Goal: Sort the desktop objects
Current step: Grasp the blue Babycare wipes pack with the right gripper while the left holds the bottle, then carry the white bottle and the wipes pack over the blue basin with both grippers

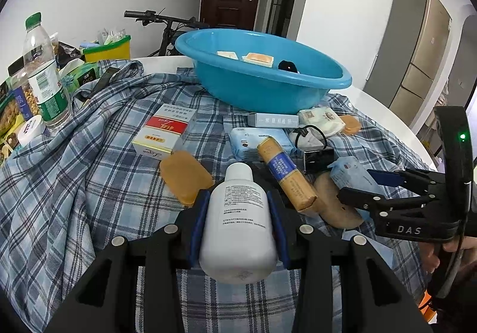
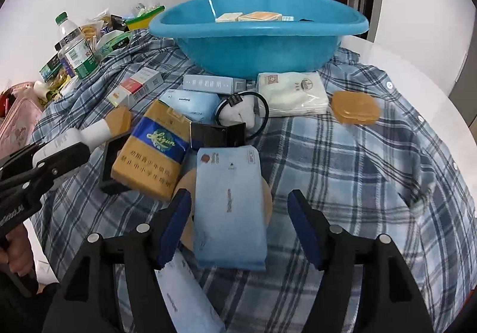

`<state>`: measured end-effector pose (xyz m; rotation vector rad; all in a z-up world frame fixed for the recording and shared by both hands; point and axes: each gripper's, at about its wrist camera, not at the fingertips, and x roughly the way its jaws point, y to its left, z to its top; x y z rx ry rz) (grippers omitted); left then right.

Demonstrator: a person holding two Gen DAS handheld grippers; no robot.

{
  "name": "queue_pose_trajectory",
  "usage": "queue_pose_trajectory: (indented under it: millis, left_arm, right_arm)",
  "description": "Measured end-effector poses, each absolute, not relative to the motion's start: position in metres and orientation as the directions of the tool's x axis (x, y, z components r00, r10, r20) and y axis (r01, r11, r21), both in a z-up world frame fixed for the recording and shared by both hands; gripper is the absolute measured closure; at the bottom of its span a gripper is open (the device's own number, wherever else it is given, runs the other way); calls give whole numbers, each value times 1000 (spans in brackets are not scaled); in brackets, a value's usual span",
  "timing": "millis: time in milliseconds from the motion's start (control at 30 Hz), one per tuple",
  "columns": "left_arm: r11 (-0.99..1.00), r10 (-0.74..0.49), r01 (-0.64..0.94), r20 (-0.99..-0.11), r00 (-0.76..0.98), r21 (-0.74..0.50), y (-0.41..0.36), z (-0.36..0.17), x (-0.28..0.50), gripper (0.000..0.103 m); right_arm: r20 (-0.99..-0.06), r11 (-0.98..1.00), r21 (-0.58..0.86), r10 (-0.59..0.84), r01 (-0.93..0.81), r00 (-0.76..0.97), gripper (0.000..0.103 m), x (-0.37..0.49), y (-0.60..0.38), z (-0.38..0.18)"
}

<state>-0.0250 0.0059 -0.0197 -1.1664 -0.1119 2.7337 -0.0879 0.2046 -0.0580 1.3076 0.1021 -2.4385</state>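
A: What is sitting at the back of the surface (image 2: 417, 43)?

B: A blue plastic basin (image 2: 256, 46) is resting on the plaid shirt (image 2: 372, 172) that is covering the surface. Inside it two flat yellowish packets (image 2: 249, 16) are lying side by side, and the left wrist view is showing a small black object (image 1: 287, 66) next to them. The rest of the basin's floor is hidden behind its wall.

A: And what is lying outside it?

B: Just in front of the basin a grey carton (image 2: 213, 84) and a white tissue pack (image 2: 293, 92) are lying on the shirt, with a red-and-white box (image 1: 164, 136) to their left and a gold cigarette pack with a blue band (image 2: 153, 151) nearer the camera.

A: What is the left claw doing?

B: The left claw (image 1: 238, 213) is pinching a white plastic bottle (image 1: 238, 219) by its sides, cap pointing away, near the cigarette pack.

A: And the right one?

B: The right claw (image 2: 238, 222) is standing spread around a pale blue wipes pack (image 2: 229, 207), which is lying between the pads over a tan disc (image 2: 186, 183); the right pad is standing clear of it.
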Motion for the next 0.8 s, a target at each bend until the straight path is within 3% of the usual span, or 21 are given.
queue_pose_trajectory:
  millis: [167, 267, 367, 800]
  left_arm:
    - [-984, 178, -119, -710, -681, -133, 4, -21, -26, 61]
    - [-984, 178, -120, -710, -681, -133, 4, -21, -26, 61]
    - [-984, 179, -120, -711, -680, -133, 5, -22, -26, 61]
    - [-984, 177, -136, -713, -678, -115, 12, -23, -25, 61]
  right_arm:
    - [-812, -926, 97, -285, 364, -510, 37, -88, 194, -61]
    - [-810, -935, 49, -242, 350, -533, 55, -87, 192, -63]
    - [-802, -940, 25, -221, 339, -555, 63, -84, 194, -62]
    - [-777, -953, 138, -272, 268, -568, 64, -75, 219, -57]
